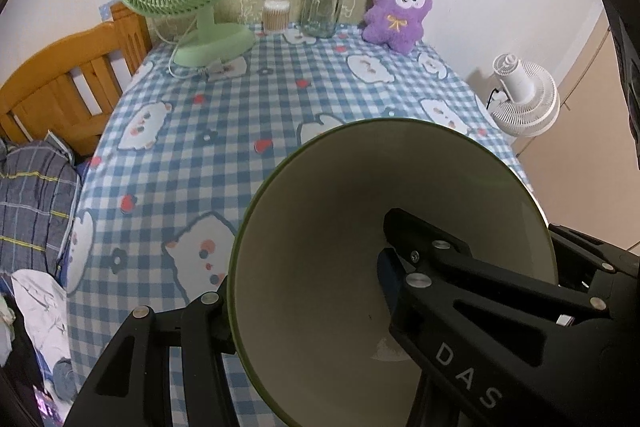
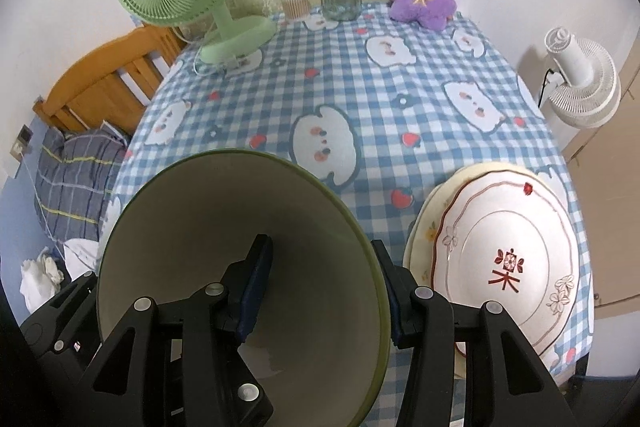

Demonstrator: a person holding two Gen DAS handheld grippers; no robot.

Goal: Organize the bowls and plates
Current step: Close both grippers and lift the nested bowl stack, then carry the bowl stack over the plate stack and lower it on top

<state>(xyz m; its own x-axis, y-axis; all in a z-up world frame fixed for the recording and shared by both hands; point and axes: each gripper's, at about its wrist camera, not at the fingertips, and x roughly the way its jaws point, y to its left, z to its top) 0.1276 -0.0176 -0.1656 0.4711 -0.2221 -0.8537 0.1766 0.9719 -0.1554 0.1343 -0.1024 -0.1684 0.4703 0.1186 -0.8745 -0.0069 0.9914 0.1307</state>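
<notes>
Step in hand looks like carrying a bowl to its spot. The left hand-held gripper (image 1: 304, 267) is clamped on the wall of a big round bowl, cream inside w/ a green rim (image 1: 320, 207): one finger is inside, the other outside. The right hand-held gripper (image 2: 320, 247) grips a cream bowl w/ a green rim (image 2: 192, 211) the same way, blue pad pressed on the inside. Can't tell if that's one bowl held from 2 sides or 2 bowls that look alike. The bowl hangs by the near edge of the table w/ the blue check cloth (image 2: 400, 99), prob. just above it. A white plate w/ a red sign in the middle (image 2: 504, 259) lies on a cream plate w/ small flowers (image 2: 426, 227) at the near right corner. Next move, I think: bring the bowl over beside the plates, keep it level, set it down softly, then let go. Watch the bowl rim near the plate edge, they're close. Hard to see: the bowl's bottom & outside, the table under it, and most of the lower plate. The left view shows no plates at all; the bowl fills that part.
</notes>
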